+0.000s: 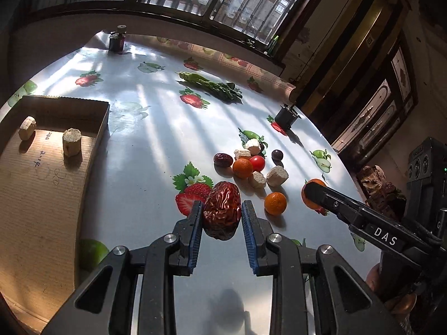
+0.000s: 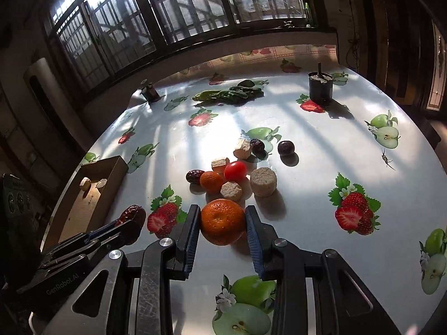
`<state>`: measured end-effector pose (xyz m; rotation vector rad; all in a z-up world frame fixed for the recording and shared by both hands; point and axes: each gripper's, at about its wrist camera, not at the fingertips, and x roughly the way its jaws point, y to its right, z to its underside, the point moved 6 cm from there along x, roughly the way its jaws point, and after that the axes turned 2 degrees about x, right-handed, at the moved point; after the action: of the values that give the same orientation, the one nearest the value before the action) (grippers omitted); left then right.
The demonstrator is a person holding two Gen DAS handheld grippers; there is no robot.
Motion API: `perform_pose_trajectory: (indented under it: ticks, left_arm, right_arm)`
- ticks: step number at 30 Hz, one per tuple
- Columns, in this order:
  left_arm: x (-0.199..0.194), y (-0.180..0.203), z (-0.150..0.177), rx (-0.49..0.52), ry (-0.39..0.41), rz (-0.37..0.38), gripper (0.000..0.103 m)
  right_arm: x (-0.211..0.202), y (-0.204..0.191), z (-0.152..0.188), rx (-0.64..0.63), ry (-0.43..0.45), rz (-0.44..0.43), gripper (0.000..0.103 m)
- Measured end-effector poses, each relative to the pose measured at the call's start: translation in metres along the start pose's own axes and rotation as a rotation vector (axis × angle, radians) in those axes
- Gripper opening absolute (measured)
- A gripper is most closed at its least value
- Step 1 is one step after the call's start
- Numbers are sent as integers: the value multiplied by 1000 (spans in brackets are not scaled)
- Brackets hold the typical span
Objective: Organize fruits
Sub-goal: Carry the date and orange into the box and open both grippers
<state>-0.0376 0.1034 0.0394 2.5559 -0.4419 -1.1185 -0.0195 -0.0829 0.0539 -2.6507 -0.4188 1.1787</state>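
A wrinkled red date (image 1: 222,215) hangs above the fruit-print tablecloth (image 1: 156,145), and my left gripper (image 1: 222,205) is shut on it between its blue pads. In the right wrist view my right gripper (image 2: 222,209) is shut on an orange (image 2: 222,223), also off the cloth. Each gripper shows in the other's view: the right gripper (image 1: 313,192) with its orange (image 1: 315,181) at the right, the left gripper (image 2: 125,227) with the date (image 2: 134,213) at the lower left. Ahead lies a pile with another orange (image 2: 211,181), a cherry tomato (image 2: 235,170), a small date (image 2: 195,176) and a dark round fruit (image 2: 285,148).
An open cardboard box (image 1: 42,189) stands at the left with two cork-like cylinders (image 1: 71,141) inside. More such beige chunks (image 2: 263,182) sit among the pile. A loose orange (image 1: 275,203), leafy greens (image 1: 212,85) and a black pot (image 2: 320,88) lie farther off. The table's curved edge runs along the right.
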Motion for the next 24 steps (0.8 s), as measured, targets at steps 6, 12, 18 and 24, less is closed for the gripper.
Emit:
perform_pose_trajectory:
  ticks: [6, 12, 18, 24]
  left_arm:
    - [-52, -97, -36, -51, 36, -227, 27]
    - [-44, -197, -60, -125, -60, -388, 27]
    - [-22, -248, -57, -177, -147, -447, 27]
    - [-5, -259, -52, -194, -180, -421, 27]
  right_arm:
    - [18, -98, -8, -122, -43, -126, 35]
    - [71, -199, -6, -256, -122, -216, 35]
    - [143, -255, 16, -358, -221, -173, 36]
    - [185, -257, 28, -360, -300, -133, 36]
